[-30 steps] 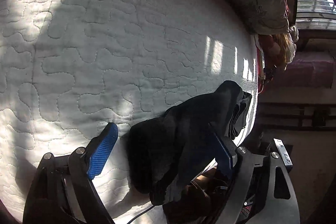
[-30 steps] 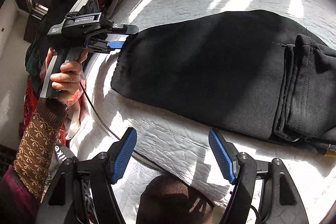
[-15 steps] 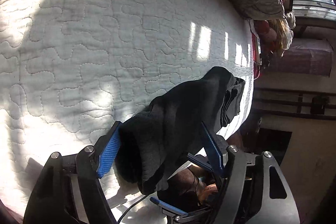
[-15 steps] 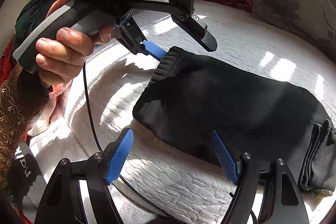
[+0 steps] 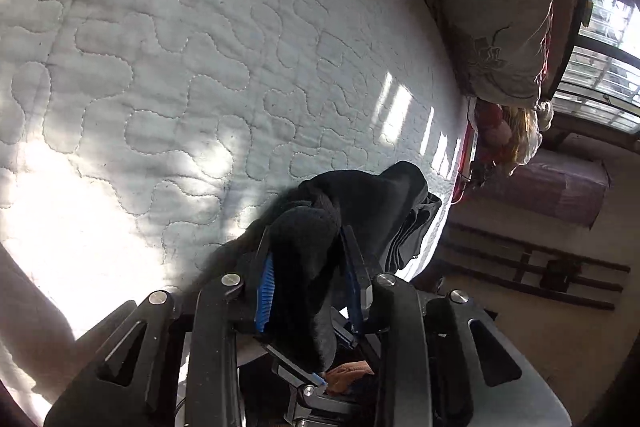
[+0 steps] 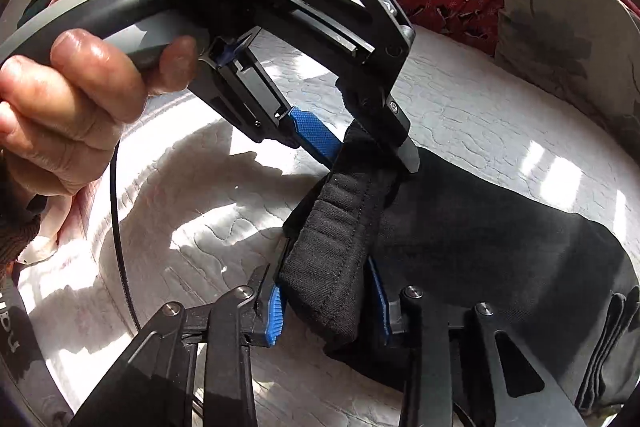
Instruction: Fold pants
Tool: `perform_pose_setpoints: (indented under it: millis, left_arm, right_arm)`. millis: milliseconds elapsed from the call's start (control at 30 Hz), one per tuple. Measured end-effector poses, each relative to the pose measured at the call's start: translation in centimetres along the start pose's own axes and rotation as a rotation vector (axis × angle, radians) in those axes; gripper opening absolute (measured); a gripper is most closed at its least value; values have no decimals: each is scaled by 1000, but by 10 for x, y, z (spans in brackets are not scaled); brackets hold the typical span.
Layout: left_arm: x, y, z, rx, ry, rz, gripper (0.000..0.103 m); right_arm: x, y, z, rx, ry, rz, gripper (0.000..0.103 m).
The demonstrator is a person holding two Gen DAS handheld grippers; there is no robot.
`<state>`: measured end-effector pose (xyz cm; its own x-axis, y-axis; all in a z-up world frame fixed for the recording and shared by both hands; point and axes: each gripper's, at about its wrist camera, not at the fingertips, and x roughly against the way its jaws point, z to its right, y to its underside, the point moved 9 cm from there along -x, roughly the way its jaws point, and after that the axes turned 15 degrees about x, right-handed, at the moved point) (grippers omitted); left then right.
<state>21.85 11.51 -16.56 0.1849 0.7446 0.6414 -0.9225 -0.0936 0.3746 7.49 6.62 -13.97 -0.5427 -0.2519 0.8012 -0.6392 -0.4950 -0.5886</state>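
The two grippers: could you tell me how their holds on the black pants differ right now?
The left gripper bites the far corner of the pants cuff from above; the right gripper clamps the near corner from below. The left gripper's blue pad faces the right wrist camera; the right's pads show edge-on. Both have just been closing, and both now pinch the ribbed cuff.

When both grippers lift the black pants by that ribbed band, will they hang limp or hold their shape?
Probably limp: the black pants bunch where the left gripper and right gripper, jaws just closing, pinch the ribbed band. The thick knit looks grippy. The folded far end may unfold.
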Motion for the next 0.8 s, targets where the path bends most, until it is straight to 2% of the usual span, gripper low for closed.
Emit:
perform_pose_setpoints:
  millis: [133, 200, 267, 533, 667, 800]
  left_arm:
    - [10, 23, 16, 60, 159, 0, 24]
    - [13, 34, 25, 79, 215, -1, 23]
    - [12, 44, 34, 95, 238, -2, 23]
    - [-8, 70, 68, 150, 219, 28, 23]
    - [-27, 79, 96, 135, 176, 44, 23]
    - [-63, 82, 133, 105, 113, 40, 23]
  right_arm:
    - [24, 1, 9, -44, -52, 27, 30]
    - [39, 1, 16, -53, -60, 47, 30]
    - [55, 4, 23, -74, -71, 69, 30]
    - [98, 20, 44, -149, -101, 106, 30]
    - [123, 36, 63, -202, -116, 139, 30]
    - [142, 55, 99, -283, -131, 174, 30]
